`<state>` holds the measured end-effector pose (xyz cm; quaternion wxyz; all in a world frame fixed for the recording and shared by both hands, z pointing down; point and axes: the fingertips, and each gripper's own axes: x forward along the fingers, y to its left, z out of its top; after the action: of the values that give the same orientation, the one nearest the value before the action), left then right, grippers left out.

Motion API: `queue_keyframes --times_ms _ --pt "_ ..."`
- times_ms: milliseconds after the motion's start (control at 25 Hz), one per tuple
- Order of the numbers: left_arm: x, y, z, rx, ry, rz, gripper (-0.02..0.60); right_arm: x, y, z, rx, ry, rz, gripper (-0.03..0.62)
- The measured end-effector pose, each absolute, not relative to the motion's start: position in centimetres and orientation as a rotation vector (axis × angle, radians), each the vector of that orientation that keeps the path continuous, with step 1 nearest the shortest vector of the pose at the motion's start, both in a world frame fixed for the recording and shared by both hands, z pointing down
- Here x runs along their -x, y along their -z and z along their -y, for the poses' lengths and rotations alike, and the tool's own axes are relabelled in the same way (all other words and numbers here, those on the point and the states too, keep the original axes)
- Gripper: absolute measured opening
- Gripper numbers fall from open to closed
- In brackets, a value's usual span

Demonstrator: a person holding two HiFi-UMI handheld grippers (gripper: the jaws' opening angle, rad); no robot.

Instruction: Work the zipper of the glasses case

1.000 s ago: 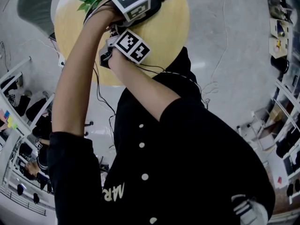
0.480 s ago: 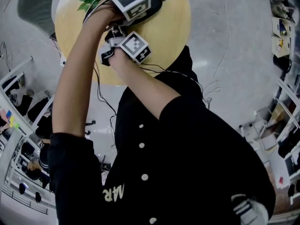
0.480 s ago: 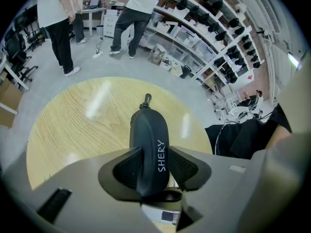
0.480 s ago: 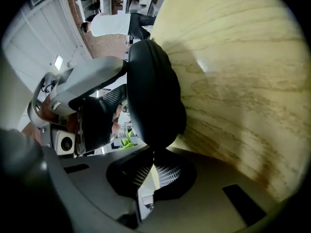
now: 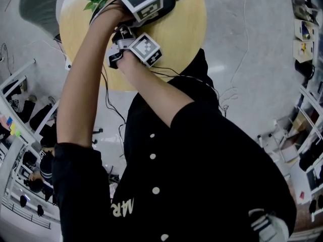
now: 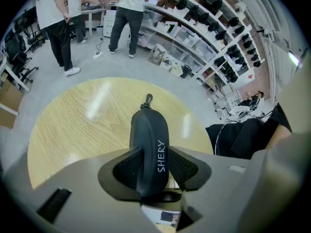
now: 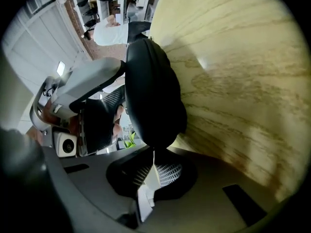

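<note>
Right gripper [image 7: 154, 165] has rolled slightly; we note it clenched shut just under the near end of the glasses case [image 6: 148, 130], zipper pull grip unconfirmed. Left gripper [image 6: 154, 166] clamps the case between its jaws over the worktop [image 6: 82, 120]. Zipper travel: none evident, all remaining.

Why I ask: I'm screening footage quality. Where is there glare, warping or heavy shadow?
Left gripper view: fisheye bends the table, pale glare streaks on its wood, glasses case sharp. Right gripper view: the case is a near-black silhouette. Head view: strong fisheye curving toward its borders.
</note>
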<state>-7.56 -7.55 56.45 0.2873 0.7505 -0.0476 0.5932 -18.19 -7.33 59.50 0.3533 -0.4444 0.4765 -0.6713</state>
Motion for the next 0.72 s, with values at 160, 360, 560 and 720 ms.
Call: queue_keyframes --times_ms 160,360,560,720 --pt "7.5 -56.4 7.6 -2.014 -1.579 0.138 0.164 18.1 -59.4 7.6 1.136 1.710 -1.189 0.008" --pt "7.6 -56.3 7.6 -2.008 -1.580 0.133 0.164 18.4 -59.4 7.4 1.088 1.722 -1.232 0.005" --pt "7.8 -56.4 7.8 -2.019 -1.609 0.115 0.164 19.2 -59.0 7.7 1.022 1.824 -1.275 0.087" --pt "8.0 -56.3 8.0 -2.050 -1.586 0.133 0.166 20.5 -61.2 5.5 0.947 1.969 -1.342 0.215"
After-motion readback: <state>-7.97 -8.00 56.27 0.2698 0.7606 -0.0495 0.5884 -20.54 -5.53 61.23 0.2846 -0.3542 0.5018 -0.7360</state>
